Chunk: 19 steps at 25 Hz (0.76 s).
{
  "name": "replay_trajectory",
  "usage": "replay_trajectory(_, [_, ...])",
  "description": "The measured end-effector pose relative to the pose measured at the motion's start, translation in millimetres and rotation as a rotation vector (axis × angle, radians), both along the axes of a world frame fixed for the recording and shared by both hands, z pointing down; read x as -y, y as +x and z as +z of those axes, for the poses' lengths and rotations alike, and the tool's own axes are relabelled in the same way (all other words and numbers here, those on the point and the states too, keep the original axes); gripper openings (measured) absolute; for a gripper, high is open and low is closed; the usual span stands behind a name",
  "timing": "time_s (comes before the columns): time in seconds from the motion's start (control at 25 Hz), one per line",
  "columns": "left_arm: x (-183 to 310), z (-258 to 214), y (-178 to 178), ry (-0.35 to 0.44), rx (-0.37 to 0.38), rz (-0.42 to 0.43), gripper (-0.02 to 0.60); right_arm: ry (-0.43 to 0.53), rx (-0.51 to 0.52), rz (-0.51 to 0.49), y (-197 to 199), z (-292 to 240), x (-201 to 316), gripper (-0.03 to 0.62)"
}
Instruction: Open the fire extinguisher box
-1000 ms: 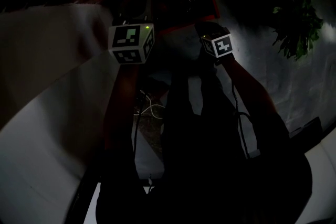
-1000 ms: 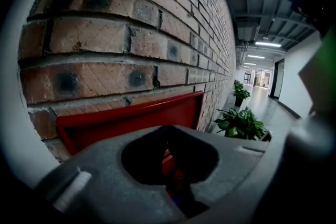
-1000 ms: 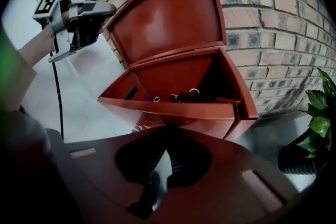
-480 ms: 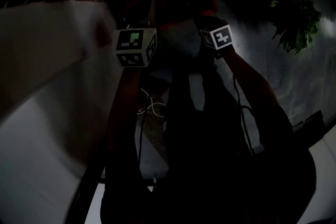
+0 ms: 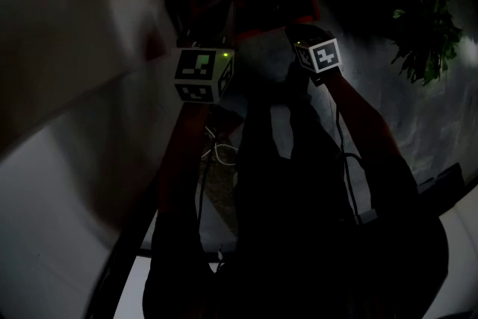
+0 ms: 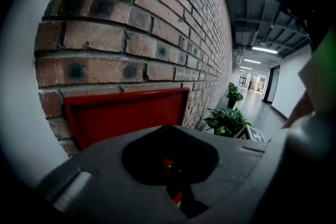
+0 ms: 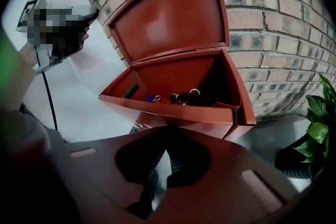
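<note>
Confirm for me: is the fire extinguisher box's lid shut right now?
No, the lid is tipped up toward the brick wall, and the fire extinguisher box shows its open inside.

Red fire extinguisher box [image 7: 178, 86], lid raised, against brick wall [image 7: 273, 23]

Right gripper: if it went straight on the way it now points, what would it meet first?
Probably the front wall of the open red fire extinguisher box, just below its rim, though depth is hard to judge. The right gripper has its jaws slightly apart, nothing between them.
</note>
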<state>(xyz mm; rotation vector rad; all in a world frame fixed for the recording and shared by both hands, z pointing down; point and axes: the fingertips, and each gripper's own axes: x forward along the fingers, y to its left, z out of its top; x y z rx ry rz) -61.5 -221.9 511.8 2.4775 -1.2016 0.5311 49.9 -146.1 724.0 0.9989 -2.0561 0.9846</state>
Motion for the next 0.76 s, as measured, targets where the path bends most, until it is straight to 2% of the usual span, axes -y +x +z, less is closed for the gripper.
replay_trajectory(0.16, [-4,3,0,-0.006,-0.002,0.007,0.003,-0.007,0.008,-0.002,-3,-1,3,0.0])
replay_trajectory(0.32, [-7,2,-9,0.033,0.048,0.009,0.003,-0.041,0.015,-0.001,-5,6,-3,0.0])
replay_trajectory(0.48, [-5,6,-17,0.011,0.037,-0.025,0.003,-0.022,0.01,-0.004,-5,2,1,0.0])
replay_trajectory(0.6, [-5,6,-18,0.004,0.035,-0.026,0.003,-0.046,0.013,0.003,-5,6,-3,0.0])
replay_trajectory(0.76, [-3,5,-21,0.002,0.03,-0.036,0.003,-0.028,0.012,-0.005,-6,1,1,0.0])
